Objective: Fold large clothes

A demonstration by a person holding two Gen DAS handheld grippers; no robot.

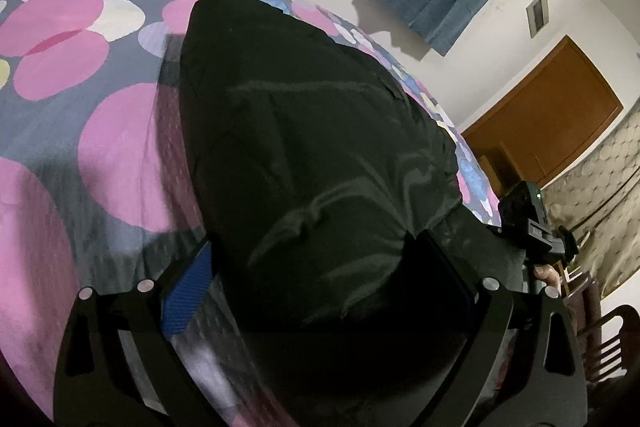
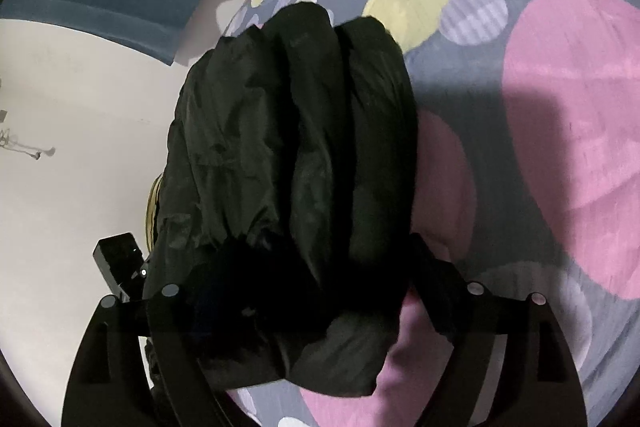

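Jacket [image 2: 296, 155] bulges between both wide-spread claws (grip unclear); only the left view shows a door [image 1: 548, 115].

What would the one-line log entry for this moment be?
black jacket bunched over bedspread | left claw, right claw: around jacket, grip unclear

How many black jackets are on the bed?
1. The black jacket lies bunched on the dotted bedspread, between the jaws of both grippers. Another garment could be hidden underneath it.
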